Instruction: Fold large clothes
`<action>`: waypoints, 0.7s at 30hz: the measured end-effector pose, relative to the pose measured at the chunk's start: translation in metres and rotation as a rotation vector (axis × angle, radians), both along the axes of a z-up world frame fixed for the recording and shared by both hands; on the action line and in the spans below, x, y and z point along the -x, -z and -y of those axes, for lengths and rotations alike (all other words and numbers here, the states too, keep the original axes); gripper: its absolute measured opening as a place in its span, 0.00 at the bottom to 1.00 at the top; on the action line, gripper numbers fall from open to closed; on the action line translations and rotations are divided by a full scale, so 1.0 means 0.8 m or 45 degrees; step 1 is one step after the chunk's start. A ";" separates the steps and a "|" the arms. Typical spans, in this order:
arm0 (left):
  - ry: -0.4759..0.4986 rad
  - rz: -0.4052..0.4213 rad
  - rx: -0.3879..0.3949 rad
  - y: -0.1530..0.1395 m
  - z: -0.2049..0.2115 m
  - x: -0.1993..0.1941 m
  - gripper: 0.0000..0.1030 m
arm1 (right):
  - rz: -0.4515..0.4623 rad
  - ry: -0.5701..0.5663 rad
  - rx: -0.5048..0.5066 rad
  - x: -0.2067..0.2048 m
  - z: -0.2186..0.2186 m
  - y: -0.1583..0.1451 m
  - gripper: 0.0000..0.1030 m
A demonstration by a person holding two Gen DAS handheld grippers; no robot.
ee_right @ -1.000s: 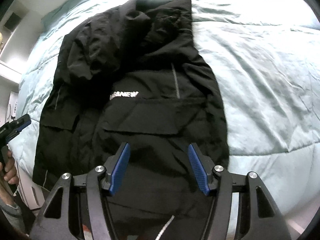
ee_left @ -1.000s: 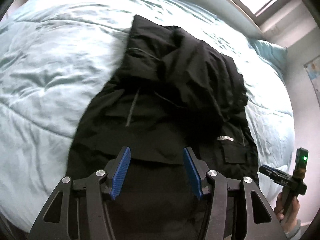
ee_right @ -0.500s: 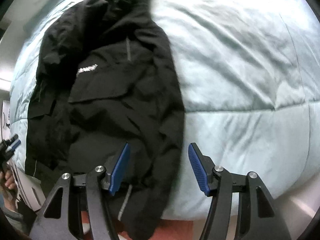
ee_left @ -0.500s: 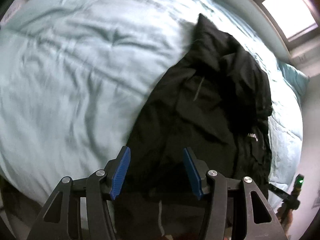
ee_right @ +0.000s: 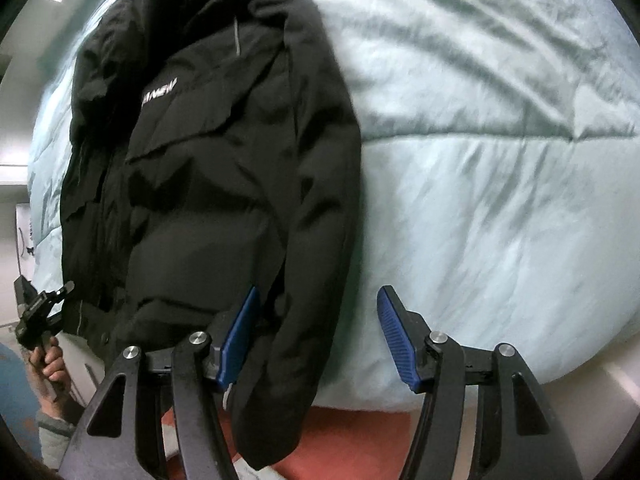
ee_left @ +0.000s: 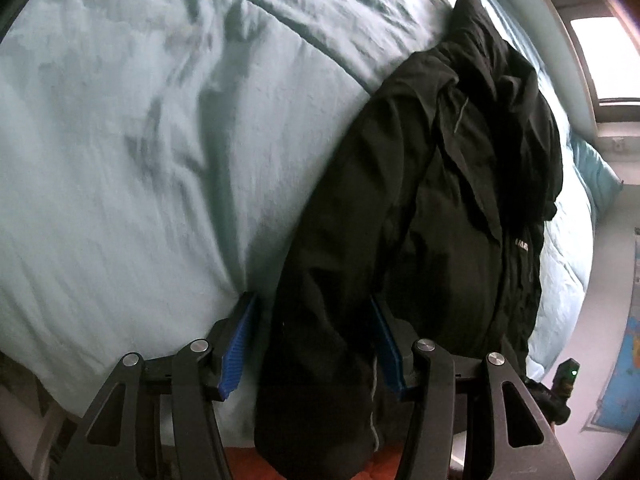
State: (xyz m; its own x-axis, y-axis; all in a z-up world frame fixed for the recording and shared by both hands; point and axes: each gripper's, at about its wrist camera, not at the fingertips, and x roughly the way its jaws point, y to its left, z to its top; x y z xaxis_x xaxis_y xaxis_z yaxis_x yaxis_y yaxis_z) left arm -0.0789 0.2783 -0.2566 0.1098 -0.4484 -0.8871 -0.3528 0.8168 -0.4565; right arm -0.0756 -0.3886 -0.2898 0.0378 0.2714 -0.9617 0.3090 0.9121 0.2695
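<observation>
A black puffer jacket [ee_left: 448, 184] lies face up on a pale blue duvet [ee_left: 140, 140], hood far, hem at the near bed edge. It also shows in the right wrist view [ee_right: 208, 168] with a white chest logo. Both sleeves hang over the bed edge. My left gripper [ee_left: 312, 312] is open, its blue pads either side of one hanging sleeve [ee_left: 320, 380]. My right gripper [ee_right: 318, 304] is open around the other sleeve [ee_right: 296, 360], which lies nearer its left pad.
The duvet [ee_right: 500, 160] spreads wide beside the jacket. Red-orange floor [ee_right: 352, 444] shows below the bed edge. A window [ee_left: 600, 40] and a blue pillow [ee_left: 596, 172] are at the far right. The other hand-held gripper shows at each view's edge [ee_right: 36, 316].
Both grippers have moved outward and down from over the jacket's hem to its sides, each now straddling a hanging sleeve at the bed edge. Jaws stay open.
</observation>
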 end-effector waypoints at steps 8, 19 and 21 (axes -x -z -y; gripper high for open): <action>0.039 -0.021 0.042 0.000 0.007 0.012 0.56 | -0.042 -0.068 -0.028 0.028 -0.021 0.009 0.64; 0.077 0.202 0.119 -0.044 0.032 0.018 0.24 | 0.069 -0.219 -0.039 0.021 -0.068 -0.022 0.21; 0.076 0.162 0.153 -0.031 0.035 0.013 0.24 | 0.019 -0.193 -0.070 0.017 -0.068 -0.009 0.24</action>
